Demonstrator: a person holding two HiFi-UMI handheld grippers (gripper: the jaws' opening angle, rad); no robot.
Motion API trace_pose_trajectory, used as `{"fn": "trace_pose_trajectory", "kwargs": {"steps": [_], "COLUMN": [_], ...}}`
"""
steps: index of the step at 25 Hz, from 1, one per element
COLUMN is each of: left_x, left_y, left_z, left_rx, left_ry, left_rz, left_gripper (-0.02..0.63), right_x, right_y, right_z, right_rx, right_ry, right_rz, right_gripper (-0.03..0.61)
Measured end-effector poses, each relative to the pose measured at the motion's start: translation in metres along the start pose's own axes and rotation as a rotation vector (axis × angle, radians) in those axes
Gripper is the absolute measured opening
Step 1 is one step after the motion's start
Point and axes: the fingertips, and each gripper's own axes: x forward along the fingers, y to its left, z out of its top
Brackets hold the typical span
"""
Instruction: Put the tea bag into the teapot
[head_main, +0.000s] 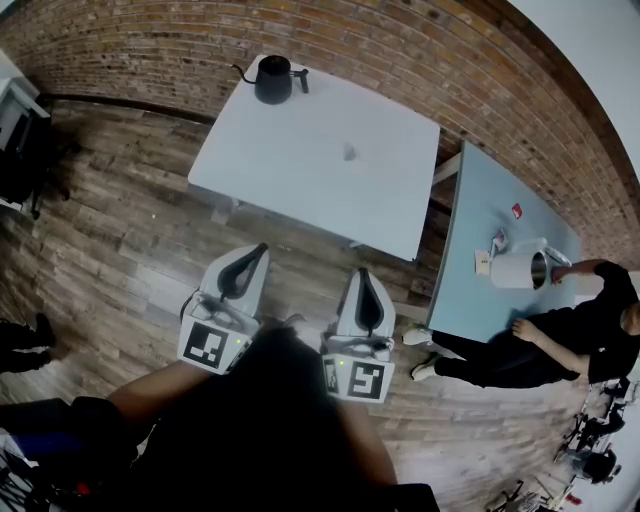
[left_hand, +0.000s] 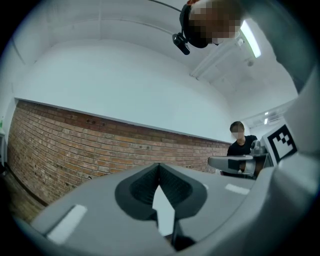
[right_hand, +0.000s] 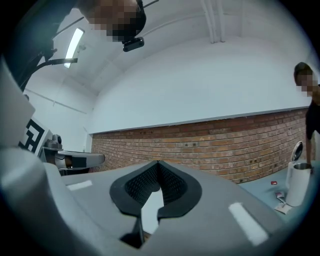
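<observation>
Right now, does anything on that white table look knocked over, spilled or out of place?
Nothing stands out. The black teapot stands upright at the far corner of the white table, and one small pale item, too small to identify, lies alone mid-table. No spill shows. The left gripper and right gripper are shut and empty.

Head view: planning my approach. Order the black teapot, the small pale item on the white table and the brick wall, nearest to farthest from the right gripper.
1. The small pale item, middle of the white table, ahead of the right gripper.
2. The black teapot, table's far left corner.
3. The brick wall, beyond the table.
</observation>
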Motion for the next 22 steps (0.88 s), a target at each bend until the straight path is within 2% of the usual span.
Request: {"fn": "trace_pose_trajectory", "kwargs": {"steps": [5,14,18,22], "left_x": [-0.001,-0.002,0.0,0.005], "left_y": [-0.006,-0.022,-0.031,-0.04], "left_z": [0.003,-0.006,-0.002,-0.005], "left_rx": [-0.016,0.031,0.009,0.005], "left_ry": [-0.009,-0.001,-0.019,-0.009], "left_rz": [0.017,0.039,0.062,0.086], "left_gripper": [0.0,0.0,0.0,0.0], "right_x": [-0.005,-0.014,-0.017,-0.019], "right_y": [-0.004,-0.018,-0.026,-0.045], "right_z": [-0.002,-0.003,-0.006,-0.006], "right_rx": [0.003,-0.018,-0.009,-0.009], "right_ry": [0.007,-0.008,-0.005,-0.012], "right_rz": [0.004,0.019,0.044,0.01], "right_gripper": [0.002,0.002,0.002,0.002]}}
